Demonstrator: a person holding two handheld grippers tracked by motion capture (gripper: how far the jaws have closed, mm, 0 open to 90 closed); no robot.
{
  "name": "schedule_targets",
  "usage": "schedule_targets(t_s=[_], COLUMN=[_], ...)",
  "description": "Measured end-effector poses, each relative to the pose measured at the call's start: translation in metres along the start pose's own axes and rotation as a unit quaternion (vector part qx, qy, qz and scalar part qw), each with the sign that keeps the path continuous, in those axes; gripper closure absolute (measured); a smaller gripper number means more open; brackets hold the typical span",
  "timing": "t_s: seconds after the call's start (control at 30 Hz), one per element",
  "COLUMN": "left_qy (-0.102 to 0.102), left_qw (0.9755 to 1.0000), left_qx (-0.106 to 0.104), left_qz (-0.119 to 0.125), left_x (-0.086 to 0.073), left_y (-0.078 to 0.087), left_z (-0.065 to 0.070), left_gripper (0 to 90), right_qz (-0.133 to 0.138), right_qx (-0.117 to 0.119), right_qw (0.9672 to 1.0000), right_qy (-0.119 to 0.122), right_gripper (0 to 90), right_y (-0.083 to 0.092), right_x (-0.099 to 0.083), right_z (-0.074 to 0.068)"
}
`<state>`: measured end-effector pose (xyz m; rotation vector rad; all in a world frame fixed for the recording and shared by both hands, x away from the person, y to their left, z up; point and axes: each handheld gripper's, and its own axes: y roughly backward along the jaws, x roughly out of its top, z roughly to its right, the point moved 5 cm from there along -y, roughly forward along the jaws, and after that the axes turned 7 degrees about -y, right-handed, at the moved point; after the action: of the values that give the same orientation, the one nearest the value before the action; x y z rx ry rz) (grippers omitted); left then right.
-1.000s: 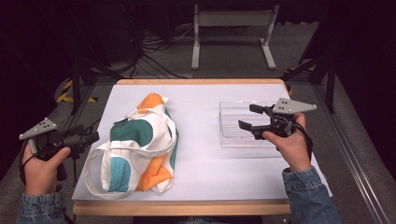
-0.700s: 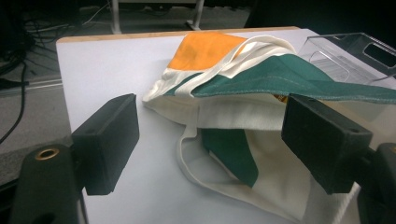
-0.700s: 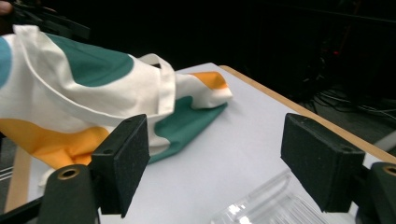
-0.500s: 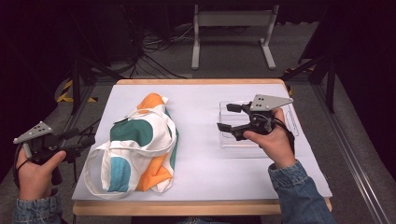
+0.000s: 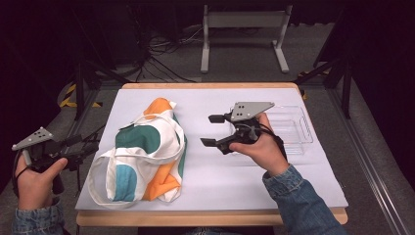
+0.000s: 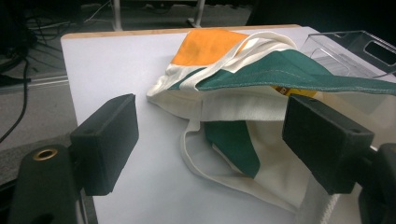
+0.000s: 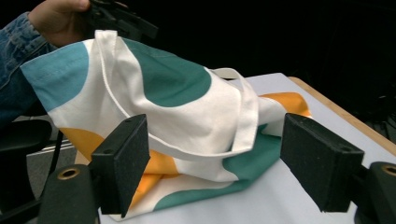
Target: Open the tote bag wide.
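High view: the bag (image 5: 147, 156) lies on the left half of the table (image 5: 215, 181), long axis running near to far. The right gripper (image 5: 214, 130), fingers apart and empty, sits just right of it and points at it; the left gripper (image 5: 83, 147) waits off the table's left edge, also apart, so the right is nearer.

Left gripper view: bag (image 6: 243, 98) mouth and straps gape ahead, tray (image 6: 355, 49) beyond.

Right gripper view: crumpled white cloth (image 7: 177, 107), teal and orange patches.

Bright, even overhead light on the white table (image 5: 215, 181), dark surroundings, soft shadows, slightly soft focus throughout.
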<state>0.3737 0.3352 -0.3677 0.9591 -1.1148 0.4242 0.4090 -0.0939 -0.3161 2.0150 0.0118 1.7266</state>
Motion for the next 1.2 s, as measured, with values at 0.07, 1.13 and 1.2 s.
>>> schedule_targets(t_s=[0.07, 1.13, 1.2], left_qy=[0.001, 0.001, 0.000], left_qw=[1.0000, 1.0000, 1.0000], left_qx=[-0.001, -0.005, -0.006], left_qz=[0.001, 0.001, 0.002], left_x=[0.000, 0.000, 0.000], left_y=[0.000, 0.002, 0.004], left_z=[0.000, 0.000, -0.001], left_gripper=[19.4, 18.8, 18.9], right_qz=[-0.006, -0.053, -0.057], right_qx=[0.012, 0.104, 0.108], right_qw=[0.9999, 0.9928, 0.9921], right_qy=[0.003, 0.026, 0.028], right_gripper=[25.0, 27.8, 32.6], right_y=[-0.009, -0.099, -0.103], right_x=[0.002, -0.011, -0.012], right_z=[-0.005, -0.045, -0.047])
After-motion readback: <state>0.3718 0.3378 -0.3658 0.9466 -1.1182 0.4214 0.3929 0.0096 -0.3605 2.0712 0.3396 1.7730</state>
